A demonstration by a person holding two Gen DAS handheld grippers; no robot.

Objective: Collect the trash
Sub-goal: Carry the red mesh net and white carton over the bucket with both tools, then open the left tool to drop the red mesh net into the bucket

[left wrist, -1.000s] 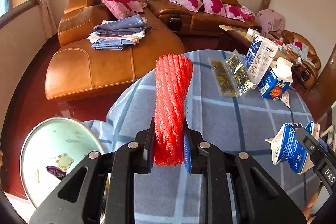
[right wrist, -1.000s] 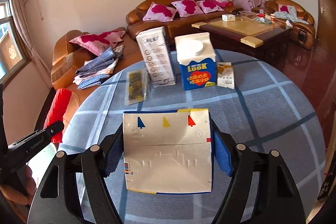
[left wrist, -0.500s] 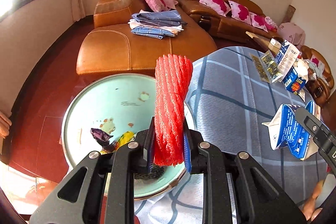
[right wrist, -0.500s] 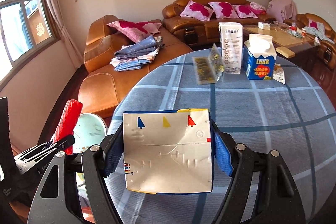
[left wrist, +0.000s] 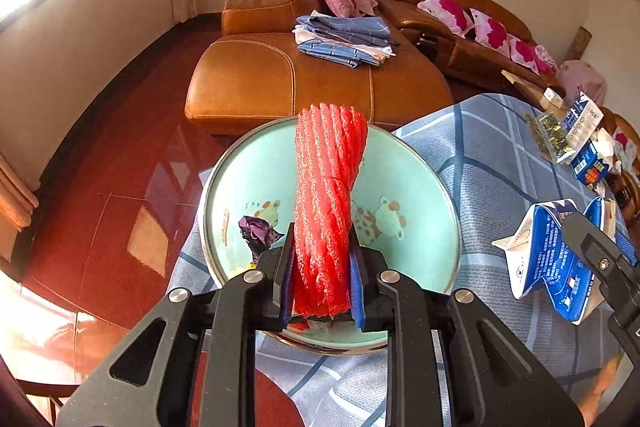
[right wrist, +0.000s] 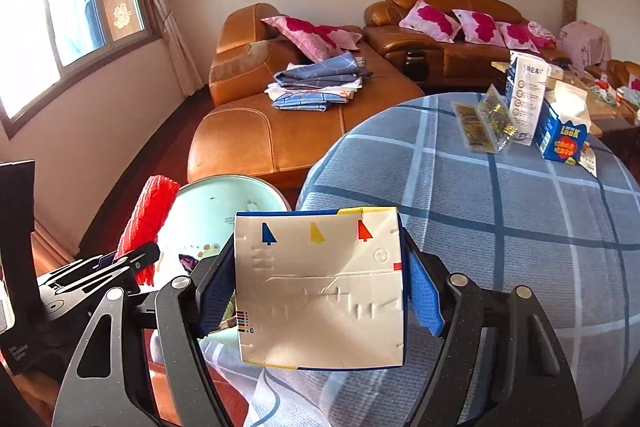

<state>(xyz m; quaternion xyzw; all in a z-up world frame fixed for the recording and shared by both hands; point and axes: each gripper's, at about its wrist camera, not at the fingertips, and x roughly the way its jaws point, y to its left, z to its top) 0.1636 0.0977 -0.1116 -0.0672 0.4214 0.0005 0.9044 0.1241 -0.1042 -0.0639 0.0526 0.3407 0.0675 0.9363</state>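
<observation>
- Above a mint-green basin (left wrist: 416,187), the left gripper (left wrist: 322,283) pinches a roll of red foam netting (left wrist: 328,195), its jaws pressed against both sides of the roll, which stands up out of them.
- Inside the basin, under the netting, lies a crumpled purple wrapper (left wrist: 256,229) beside printed cartoon animals.
- Just to the right, the right gripper (right wrist: 320,291) clamps a flattened milk carton (right wrist: 320,287) flat-side up, blue pads tight on its two edges, over the edge of the blue plaid tablecloth (right wrist: 520,219).
- At the table's far side stand a white carton (right wrist: 526,99) and a blue LOOK carton (right wrist: 562,131), with a clear snack packet (right wrist: 484,123) beside them.
- Beyond the table, folded bedding (right wrist: 316,83) rests on a tan leather sofa (right wrist: 260,135).
</observation>
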